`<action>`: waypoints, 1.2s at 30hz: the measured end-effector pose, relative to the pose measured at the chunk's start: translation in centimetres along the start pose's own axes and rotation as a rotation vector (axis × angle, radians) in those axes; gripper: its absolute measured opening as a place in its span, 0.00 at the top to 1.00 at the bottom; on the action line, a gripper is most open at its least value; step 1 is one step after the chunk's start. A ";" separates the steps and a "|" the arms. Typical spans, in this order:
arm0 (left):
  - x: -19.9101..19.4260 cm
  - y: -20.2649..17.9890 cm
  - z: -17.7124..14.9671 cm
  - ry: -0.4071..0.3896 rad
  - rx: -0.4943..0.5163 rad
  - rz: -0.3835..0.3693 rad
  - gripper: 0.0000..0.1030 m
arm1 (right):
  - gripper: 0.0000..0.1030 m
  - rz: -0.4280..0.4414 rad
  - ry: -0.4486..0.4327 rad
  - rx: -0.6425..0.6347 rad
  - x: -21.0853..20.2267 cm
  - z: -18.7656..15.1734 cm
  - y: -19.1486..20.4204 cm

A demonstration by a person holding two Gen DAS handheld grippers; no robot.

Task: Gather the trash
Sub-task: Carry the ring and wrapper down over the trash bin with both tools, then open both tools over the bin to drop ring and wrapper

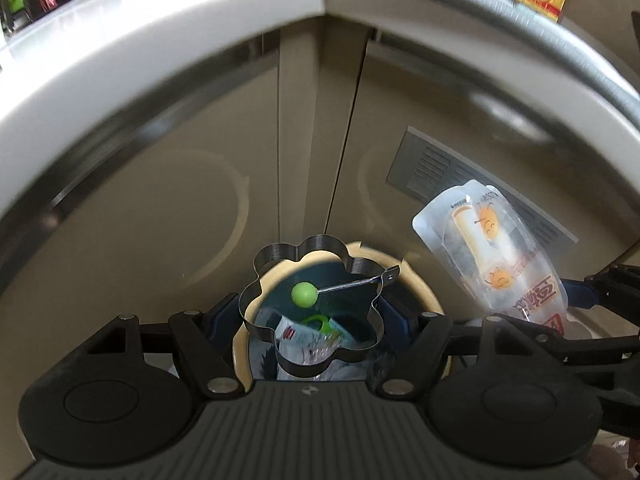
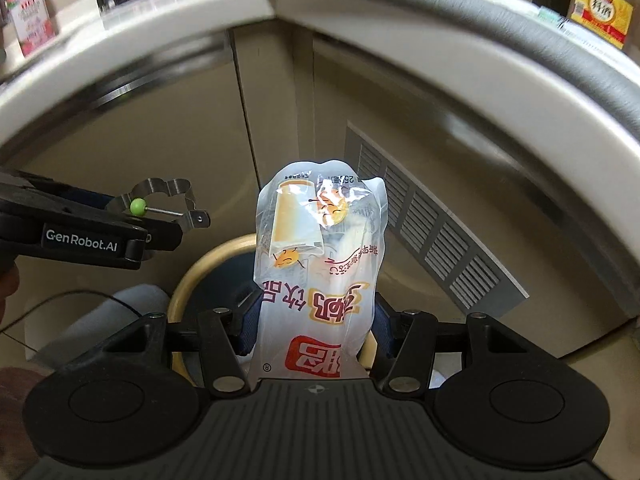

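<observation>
L gripper (image 1: 312, 312) clamped on metal ring mould (image 1: 314, 304), R gripper (image 2: 316, 320) clamped on snack wrapper (image 2: 320, 264); both held above trash bin (image 2: 208, 256). Risk: wrapper dropped outside rim if released off-centre.

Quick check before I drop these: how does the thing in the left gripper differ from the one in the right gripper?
The flower-shaped metal ring in the left gripper is a rigid steel band, open through the middle; the snack wrapper in the right gripper is soft, crinkled clear plastic.
The ring carries a wire handle with a green ball; the wrapper carries orange and red print.
Both are gripped over the tan-rimmed bin.
</observation>
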State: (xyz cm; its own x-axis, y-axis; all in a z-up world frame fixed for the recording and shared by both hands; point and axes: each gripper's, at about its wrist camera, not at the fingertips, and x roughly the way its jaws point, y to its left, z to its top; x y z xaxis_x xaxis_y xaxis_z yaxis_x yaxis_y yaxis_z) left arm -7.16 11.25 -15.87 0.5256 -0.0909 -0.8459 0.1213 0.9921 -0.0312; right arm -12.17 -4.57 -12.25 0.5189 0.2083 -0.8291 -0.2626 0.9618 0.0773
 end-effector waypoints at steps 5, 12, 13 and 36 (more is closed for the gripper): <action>2.6 -0.6 -0.1 0.047 0.026 0.015 0.24 | 0.44 0.001 0.068 -0.008 2.9 -0.2 0.4; 6.0 -1.4 -0.4 0.119 0.068 0.052 0.24 | 0.44 -0.003 0.148 -0.006 6.6 -0.5 0.8; 6.4 -1.6 -0.5 0.127 0.073 0.057 0.24 | 0.44 -0.002 0.160 -0.002 7.1 -0.5 0.8; 11.2 -1.7 -1.3 0.269 0.101 0.085 0.24 | 0.43 -0.010 0.265 0.002 11.3 0.9 0.6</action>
State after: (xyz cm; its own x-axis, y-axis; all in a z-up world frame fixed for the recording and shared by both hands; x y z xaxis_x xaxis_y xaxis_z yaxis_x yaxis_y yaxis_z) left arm -2.53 8.63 -26.00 0.2966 0.0316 -0.9545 0.1764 0.9804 0.0873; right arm -5.77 -1.47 -21.10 0.2902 0.1458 -0.9458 -0.2567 0.9640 0.0698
